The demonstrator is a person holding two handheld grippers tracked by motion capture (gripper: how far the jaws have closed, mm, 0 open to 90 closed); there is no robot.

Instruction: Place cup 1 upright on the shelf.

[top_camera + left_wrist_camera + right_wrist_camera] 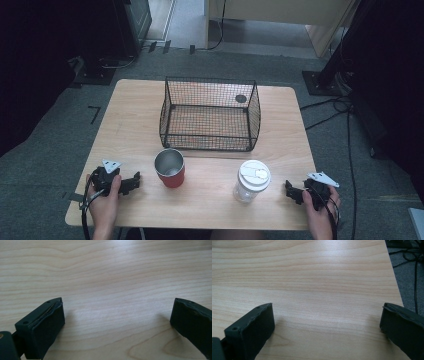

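A black wire-mesh basket (210,116) stands behind the red metal tumbler (170,168) and white-lidded clear jar (251,180) on the wooden counter (210,200). Left gripper (135,182) and right gripper (290,190) rest spread, empty.

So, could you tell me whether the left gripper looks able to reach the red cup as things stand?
Probably yes. The left gripper rests on the table with its jaws wide open, and bare wood lies between it and the red cup.

Your left hand (106,192) holds the left gripper (134,182) low, jaws wide apart and empty; your right hand (320,207) holds the right gripper (291,191) likewise, jaws spread, facing inward
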